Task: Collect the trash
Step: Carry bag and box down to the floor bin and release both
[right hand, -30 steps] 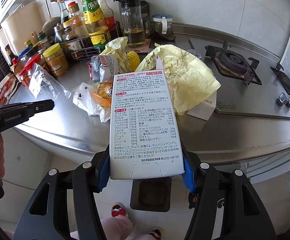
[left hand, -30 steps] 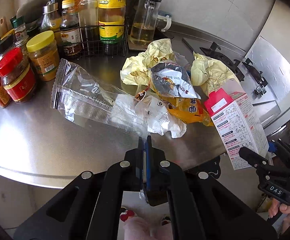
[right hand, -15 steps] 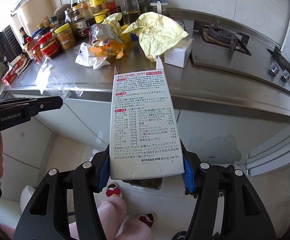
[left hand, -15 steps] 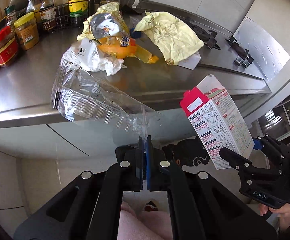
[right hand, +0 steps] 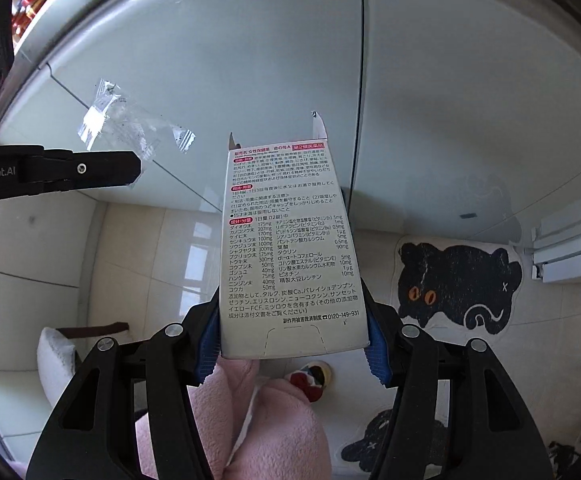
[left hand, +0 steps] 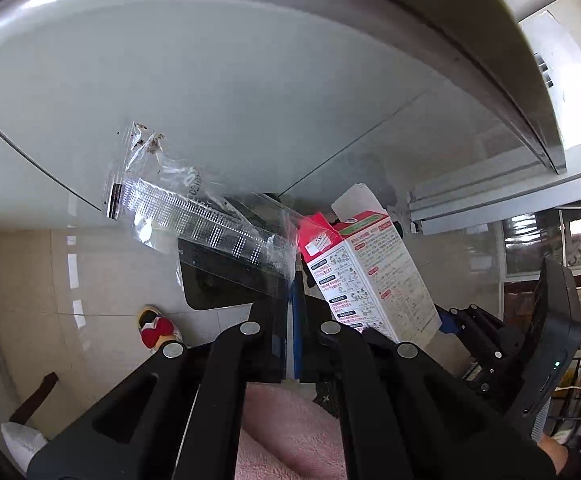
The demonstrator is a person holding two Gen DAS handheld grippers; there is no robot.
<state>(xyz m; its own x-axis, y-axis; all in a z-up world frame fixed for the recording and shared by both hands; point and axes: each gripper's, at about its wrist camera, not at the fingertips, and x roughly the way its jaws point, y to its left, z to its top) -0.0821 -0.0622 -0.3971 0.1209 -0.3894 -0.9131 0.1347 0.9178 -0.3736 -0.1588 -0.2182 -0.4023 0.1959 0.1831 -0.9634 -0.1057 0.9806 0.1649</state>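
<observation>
My left gripper (left hand: 290,292) is shut on one end of a clear plastic bag (left hand: 194,216), which stretches up and to the left in front of the cabinet doors. The right gripper (right hand: 292,344) is shut on a white and red printed carton (right hand: 290,248), with a blue pad on each side wall. In the left wrist view the carton (left hand: 370,276) hangs just right of the bag, the right gripper (left hand: 462,328) behind it. A dark bin (left hand: 218,284) shows on the floor through the bag. From the right wrist, the left gripper (right hand: 130,172) and bag (right hand: 130,128) are at the left.
Pale cabinet doors (right hand: 250,60) fill the upper part, under the steel counter edge (left hand: 490,60). A black cat-shaped mat (right hand: 458,280) lies on the tiled floor at the right. A person's pink trouser legs (right hand: 258,420) and a slipper (right hand: 310,376) are below the grippers.
Both grippers have dropped from counter height to below its edge and tilted down toward the floor, still holding the bag and the carton. The counter's trash has left view.
</observation>
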